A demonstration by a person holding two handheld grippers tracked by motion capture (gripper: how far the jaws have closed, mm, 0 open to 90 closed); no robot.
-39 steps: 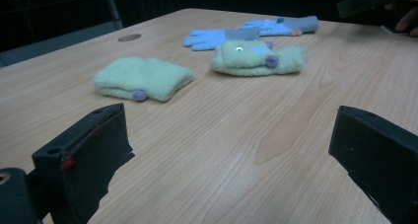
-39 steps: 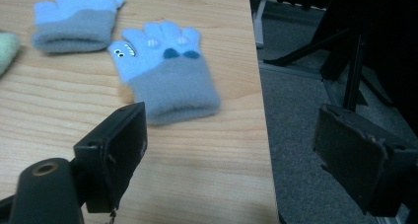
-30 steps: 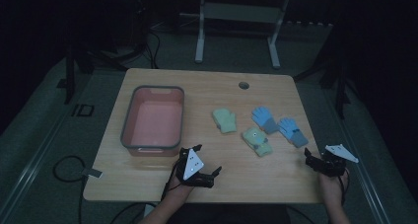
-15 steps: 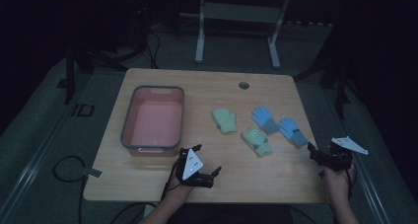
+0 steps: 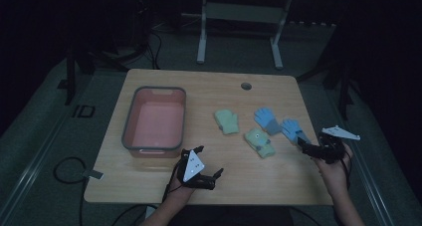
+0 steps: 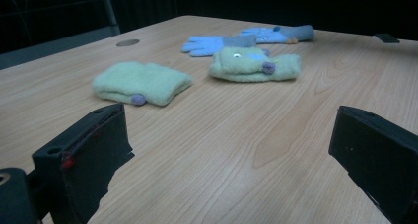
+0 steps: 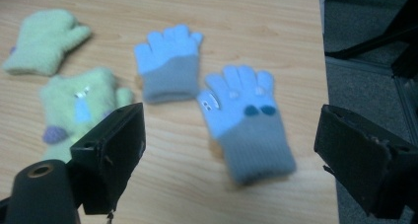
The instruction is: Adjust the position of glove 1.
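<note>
Four gloves lie on the right half of the wooden table (image 5: 209, 86). A plain green mitten (image 5: 227, 120) and a green mitten with a face (image 5: 260, 142) sit left of two blue gloves (image 5: 266, 119) (image 5: 292, 130). My right gripper (image 5: 307, 148) is open at the table's right edge, just behind the cuff of the nearer blue glove (image 7: 246, 125). In the right gripper view that glove lies between and beyond the jaws of the gripper (image 7: 229, 155). My left gripper (image 5: 209, 162) stands open near the front edge, empty, facing the green mittens (image 6: 143, 82) (image 6: 254, 65).
A pink bin with a grey rim (image 5: 128, 117) stands on the left half of the table and looks empty. A round cable hole (image 5: 246, 85) sits at the back. The table's right edge (image 7: 325, 86) drops to a dark floor. A desk frame stands beyond the table.
My right gripper has shifted slightly forward and left, closer to the nearer blue glove. The left gripper and the gloves have stayed put.
</note>
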